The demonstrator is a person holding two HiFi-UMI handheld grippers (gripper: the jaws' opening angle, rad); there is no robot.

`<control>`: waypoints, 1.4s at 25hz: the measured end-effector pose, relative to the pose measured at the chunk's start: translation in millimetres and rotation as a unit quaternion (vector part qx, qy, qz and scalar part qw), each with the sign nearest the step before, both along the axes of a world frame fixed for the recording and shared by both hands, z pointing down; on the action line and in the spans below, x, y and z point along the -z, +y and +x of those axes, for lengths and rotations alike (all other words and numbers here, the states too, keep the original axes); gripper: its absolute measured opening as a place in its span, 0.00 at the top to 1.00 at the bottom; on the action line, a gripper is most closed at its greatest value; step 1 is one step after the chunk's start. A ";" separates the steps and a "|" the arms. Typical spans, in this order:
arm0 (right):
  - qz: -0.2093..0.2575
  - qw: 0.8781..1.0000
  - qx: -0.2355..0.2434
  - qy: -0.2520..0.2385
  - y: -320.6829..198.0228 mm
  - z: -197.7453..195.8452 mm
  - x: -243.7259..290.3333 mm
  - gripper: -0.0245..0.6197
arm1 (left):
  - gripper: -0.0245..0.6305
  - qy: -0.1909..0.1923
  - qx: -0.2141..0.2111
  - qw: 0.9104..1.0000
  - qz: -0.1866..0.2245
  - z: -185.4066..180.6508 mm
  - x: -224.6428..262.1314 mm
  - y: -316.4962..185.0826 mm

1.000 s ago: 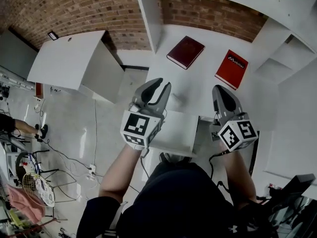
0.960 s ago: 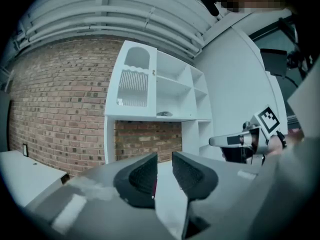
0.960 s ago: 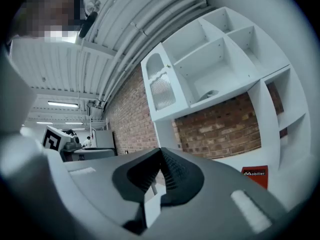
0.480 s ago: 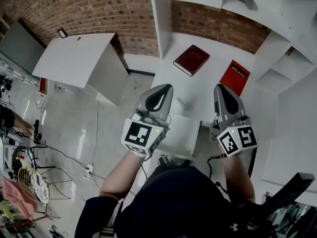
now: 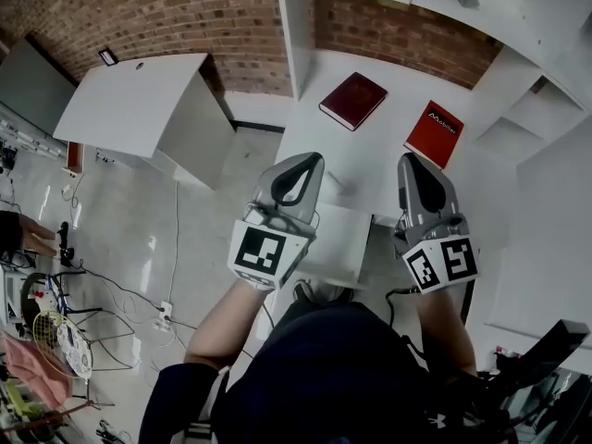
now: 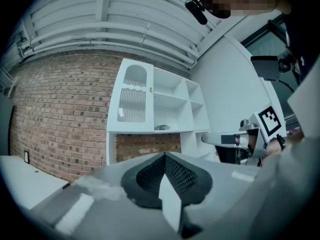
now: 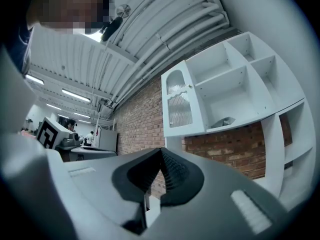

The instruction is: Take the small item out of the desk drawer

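White shelf cubby (image 7: pixel 220 96) holds grey item (image 7: pixel 226 121); left tongs (image 5: pixel 313 159), right tongs (image 5: pixel 412 161) both closed, empty

Indoor lab or robotics workshop, with one corner set up like an office. Bare brick wall (image 5: pixel 166 17) behind a white worktop (image 5: pixel 370 165). White shelf unit (image 7: pixel 235 84) stands at the worktop's back edge, with a dark red book (image 5: pixel 352 100) and a bright red book (image 5: pixel 433 133) near that edge. Exposed ceiling pipes (image 7: pixel 165 29) and strip lights (image 7: pixel 75 95) overhead. Loose cables (image 5: pixel 177 239) trail over the pale floor (image 5: pixel 120 211). A person (image 7: pixel 91 135) stands among other equipment farther off.
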State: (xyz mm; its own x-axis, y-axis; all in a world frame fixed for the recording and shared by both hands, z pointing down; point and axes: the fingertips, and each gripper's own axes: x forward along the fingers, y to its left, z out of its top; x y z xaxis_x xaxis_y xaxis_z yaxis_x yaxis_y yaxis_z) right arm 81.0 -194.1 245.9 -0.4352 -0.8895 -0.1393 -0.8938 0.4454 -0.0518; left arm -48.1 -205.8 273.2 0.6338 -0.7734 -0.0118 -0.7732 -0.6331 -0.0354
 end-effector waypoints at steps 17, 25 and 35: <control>-0.021 1.000 -0.001 0.004 -1.5 -0.6 -15.7 0.96 | 0.96 -0.005 0.006 1.000 -0.019 -9.8 -19.0 -4.2; -0.025 1.000 0.002 0.000 -6.4 4.3 -18.5 0.96 | 0.96 -0.016 0.006 1.000 -0.015 -6.8 -21.2 -10.1; -0.024 1.000 0.003 0.000 -9.5 13.6 -20.0 0.96 | 0.96 -0.019 0.011 1.000 -0.017 -1.1 -23.0 -15.5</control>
